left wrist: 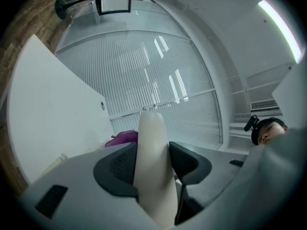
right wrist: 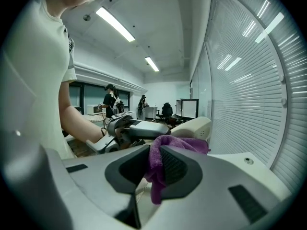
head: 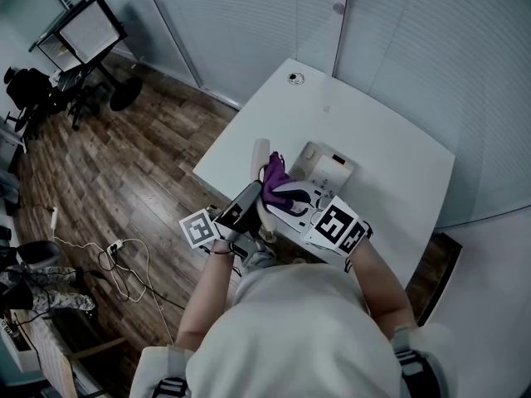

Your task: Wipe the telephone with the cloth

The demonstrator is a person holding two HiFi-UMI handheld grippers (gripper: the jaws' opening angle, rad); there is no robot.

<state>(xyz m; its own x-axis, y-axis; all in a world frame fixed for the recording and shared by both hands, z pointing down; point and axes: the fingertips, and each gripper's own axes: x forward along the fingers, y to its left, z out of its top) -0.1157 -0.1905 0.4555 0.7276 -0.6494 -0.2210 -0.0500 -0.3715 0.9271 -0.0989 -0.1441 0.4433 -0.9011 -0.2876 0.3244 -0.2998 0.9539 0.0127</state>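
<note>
Telephone handset (head: 259, 157), cream-coloured, is gripped by the left gripper (head: 249, 199) and held raised above the near table edge. In the left gripper view the jaws are seen set fairly wide, with both pads pressed on the sides of the handset (left wrist: 152, 143), which is pointed toward 12 o'clock past them. The telephone base (head: 325, 166) is seen resting on the white table (head: 390, 139), at 3 o'clock from the handset in the head view. The purple cloth (head: 274, 171) is pinched in the right gripper (head: 289, 193). Its jaws are closed on the cloth (right wrist: 160, 162), and 1 fold is left hanging toward 6 o'clock below the pads. In the head view the cloth is held right against the handset, at its 3 o'clock side
</note>
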